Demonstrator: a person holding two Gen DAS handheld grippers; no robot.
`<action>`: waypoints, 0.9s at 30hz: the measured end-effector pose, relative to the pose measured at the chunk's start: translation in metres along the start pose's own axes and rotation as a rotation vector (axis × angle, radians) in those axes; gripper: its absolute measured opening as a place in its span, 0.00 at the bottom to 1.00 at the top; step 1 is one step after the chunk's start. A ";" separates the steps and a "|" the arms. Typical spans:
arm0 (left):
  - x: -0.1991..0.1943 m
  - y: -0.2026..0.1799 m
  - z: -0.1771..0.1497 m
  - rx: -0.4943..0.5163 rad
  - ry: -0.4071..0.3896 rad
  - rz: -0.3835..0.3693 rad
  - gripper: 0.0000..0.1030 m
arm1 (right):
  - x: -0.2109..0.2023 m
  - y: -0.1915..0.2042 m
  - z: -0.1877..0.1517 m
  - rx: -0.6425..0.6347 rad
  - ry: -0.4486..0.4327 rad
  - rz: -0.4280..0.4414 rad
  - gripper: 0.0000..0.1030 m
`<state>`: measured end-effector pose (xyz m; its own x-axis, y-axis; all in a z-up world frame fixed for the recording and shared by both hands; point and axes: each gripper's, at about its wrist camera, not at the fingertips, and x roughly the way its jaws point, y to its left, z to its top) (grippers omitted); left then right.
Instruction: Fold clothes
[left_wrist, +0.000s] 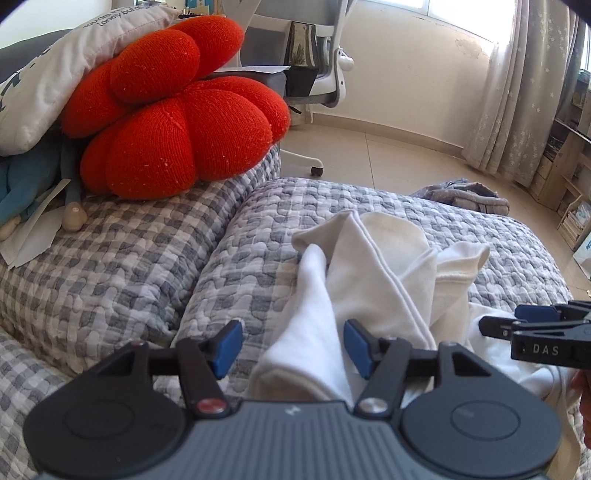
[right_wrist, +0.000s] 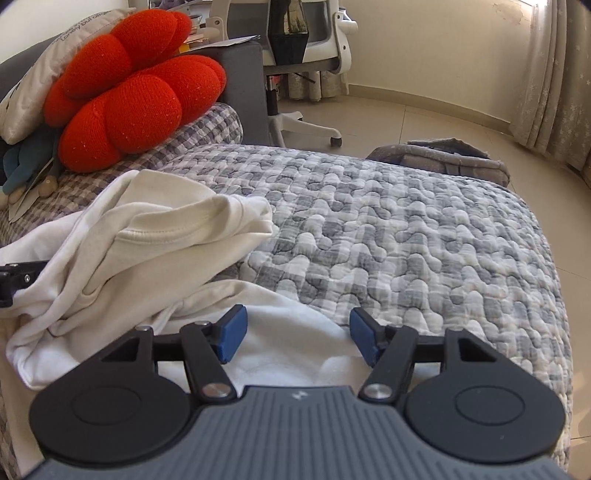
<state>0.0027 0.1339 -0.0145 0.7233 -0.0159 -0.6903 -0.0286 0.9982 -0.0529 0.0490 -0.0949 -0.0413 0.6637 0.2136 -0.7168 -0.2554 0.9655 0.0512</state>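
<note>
Looking down along your left tool (left_wrist: 291, 349), you see its blue pads standing well apart with a fold of the white garment (left_wrist: 373, 266) running up between them, the pads gripping nothing. Your right tool (right_wrist: 295, 339) is likewise spread wide, its pads hovering over a flat white part of the same garment (right_wrist: 155, 236), with no cloth pinched. The garment lies crumpled on the grey-and-white checked quilt (right_wrist: 406, 229) covering the sofa, bunched toward your left side, with a hemmed edge showing in the right wrist view. In the left wrist view your right tool's black fingers come in at the right edge, just beside the cloth. A red knitted cushion (left_wrist: 173, 110) sits well apart on the sofa's arm, and an office chair (left_wrist: 325, 66) stands on the tiled floor beyond.
</note>
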 end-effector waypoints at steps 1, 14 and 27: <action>0.001 0.001 0.000 0.004 0.001 0.001 0.61 | 0.002 0.003 0.000 -0.015 0.000 0.001 0.63; 0.003 -0.006 0.007 -0.014 -0.050 0.040 0.20 | -0.011 0.021 0.000 -0.067 -0.050 -0.028 0.10; 0.001 -0.026 0.045 -0.048 -0.210 0.045 0.09 | -0.082 -0.025 -0.003 0.073 -0.217 -0.309 0.09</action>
<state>0.0351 0.1110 0.0186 0.8485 0.0460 -0.5272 -0.0932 0.9936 -0.0634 -0.0016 -0.1369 0.0140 0.8371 -0.0698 -0.5426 0.0253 0.9957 -0.0891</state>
